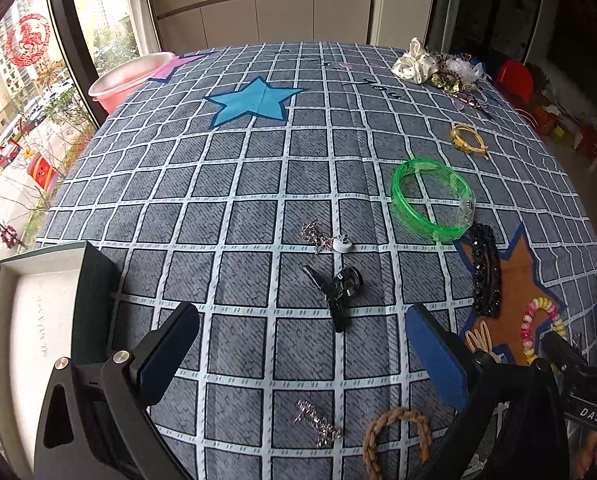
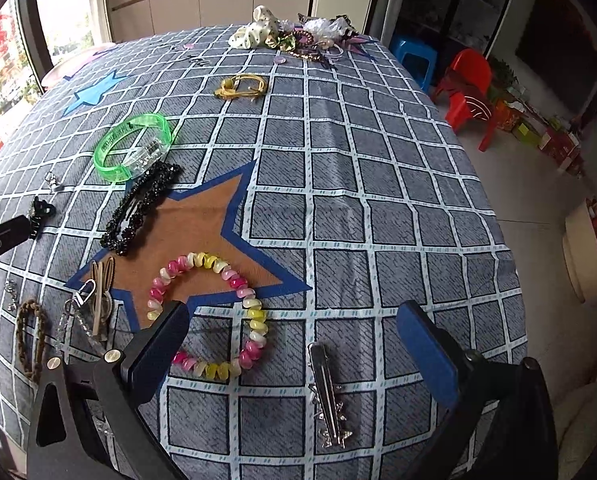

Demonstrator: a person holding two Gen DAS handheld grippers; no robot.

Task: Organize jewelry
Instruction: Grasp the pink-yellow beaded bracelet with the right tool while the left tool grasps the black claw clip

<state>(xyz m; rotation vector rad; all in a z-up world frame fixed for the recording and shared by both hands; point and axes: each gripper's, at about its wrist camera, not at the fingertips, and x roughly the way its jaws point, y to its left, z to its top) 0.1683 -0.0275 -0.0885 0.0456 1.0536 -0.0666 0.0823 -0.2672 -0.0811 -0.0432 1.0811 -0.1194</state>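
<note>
Both tools gape wide and hold nothing. Ahead of the left tool [image 1: 302, 344], between its fingers, lies a black clip [image 1: 338, 292] on the bench [image 1: 234, 184], a chain [image 1: 322, 237] just beyond it and a tray [image 1: 30, 320] to its left. The right tool [image 2: 294, 340] hangs over a coil band [image 2: 214, 312], a silver clip [image 2: 328, 396] between its fingers.

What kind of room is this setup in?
Probably a home living or dining room in a high-rise flat: a table under a star-patterned cloth, built-in cabinets, small plastic chairs, and apartment blocks outside the window.
</note>
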